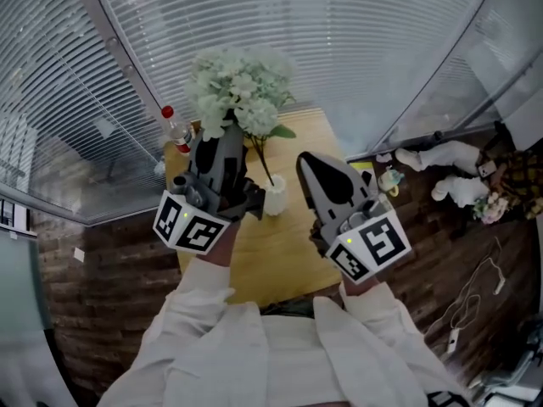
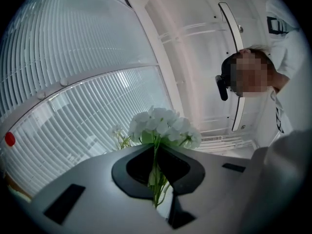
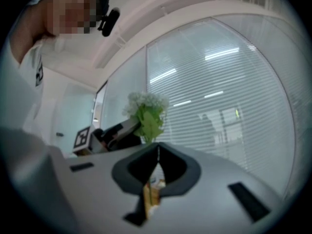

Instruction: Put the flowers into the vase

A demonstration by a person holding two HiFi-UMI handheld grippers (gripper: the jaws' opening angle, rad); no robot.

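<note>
Above the light wooden bench (image 1: 284, 248), left gripper (image 2: 156, 149) jaws clamp the green stems of the white-blossomed flowers (image 1: 240, 87), over the small white vase (image 1: 275, 200). Right gripper (image 3: 157, 152) jaws closed, empty. Recommendation: lower stems upright, slowly (vase looks tippable).

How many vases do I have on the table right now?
1: a small white vase on the wooden table, between the left gripper, which holds the flowers, and the right gripper. Others could be hidden behind them.
</note>
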